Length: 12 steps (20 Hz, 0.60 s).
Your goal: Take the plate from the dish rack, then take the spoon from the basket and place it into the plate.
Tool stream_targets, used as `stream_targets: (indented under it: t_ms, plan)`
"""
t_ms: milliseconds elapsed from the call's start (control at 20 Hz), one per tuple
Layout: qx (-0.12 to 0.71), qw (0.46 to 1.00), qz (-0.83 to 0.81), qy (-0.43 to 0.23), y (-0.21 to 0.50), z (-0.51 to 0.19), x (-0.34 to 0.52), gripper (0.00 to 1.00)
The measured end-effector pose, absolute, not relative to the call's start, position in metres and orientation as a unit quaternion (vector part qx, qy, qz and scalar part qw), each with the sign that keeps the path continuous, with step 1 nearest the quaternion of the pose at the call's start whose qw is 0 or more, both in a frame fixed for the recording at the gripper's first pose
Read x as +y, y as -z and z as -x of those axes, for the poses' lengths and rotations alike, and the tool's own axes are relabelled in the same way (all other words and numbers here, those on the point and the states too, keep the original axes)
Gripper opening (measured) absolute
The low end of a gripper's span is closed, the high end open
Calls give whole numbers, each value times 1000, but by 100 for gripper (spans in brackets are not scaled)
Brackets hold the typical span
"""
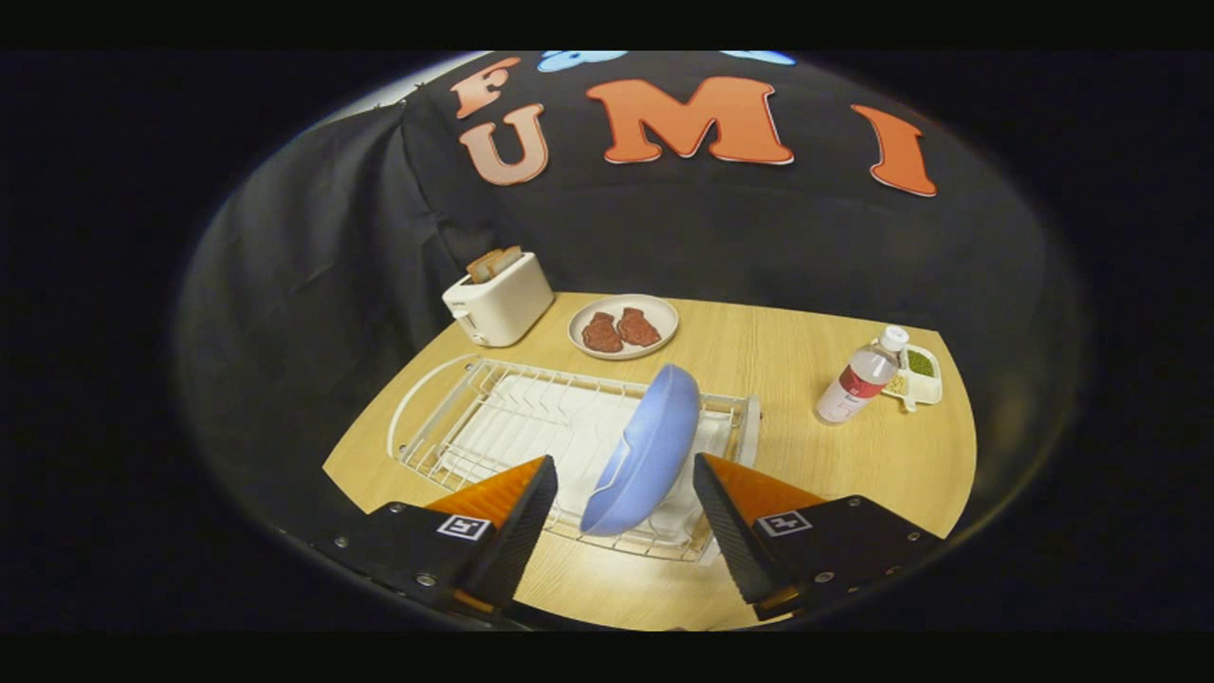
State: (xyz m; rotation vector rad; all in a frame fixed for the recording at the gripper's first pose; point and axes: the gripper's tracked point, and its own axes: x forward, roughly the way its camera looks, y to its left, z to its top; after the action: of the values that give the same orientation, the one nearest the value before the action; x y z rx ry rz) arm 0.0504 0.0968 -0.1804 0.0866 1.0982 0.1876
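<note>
The hand-held gripper (623, 486) hangs with its fingers spread wide, touching nothing. Between them, a little ahead, a pale blue round plastic plate (645, 451) stands on edge, tilted, in the white wire dish rack (474, 417) on the light wooden table (806, 474). Beyond sit a white toaster (498, 299), a plate of brown patties (623, 326), and a clear water bottle (861, 376).

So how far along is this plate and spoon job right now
Nothing looks finished yet. The blue plate stands on edge in the dish rack, not lifted. In hand: the tongs are open, one finger on each side of the plate, neither pressing it. Left: close on the plate, take it out, then fetch the spoon and lay it in the plate.
</note>
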Motion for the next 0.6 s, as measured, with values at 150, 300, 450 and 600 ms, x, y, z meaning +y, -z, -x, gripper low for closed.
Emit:
stream_targets:
  t_ms: [150, 300, 450, 600]
  plan:
    - [551, 831, -48, -68, 199, -62, 93, 78]
    - [576, 814, -43, -60, 215, -62, 93, 69]
    - [593, 804, -25, -43, 230, -62, 85, 56]
    - [600, 800, -9, -29, 235, -61, 76, 42]
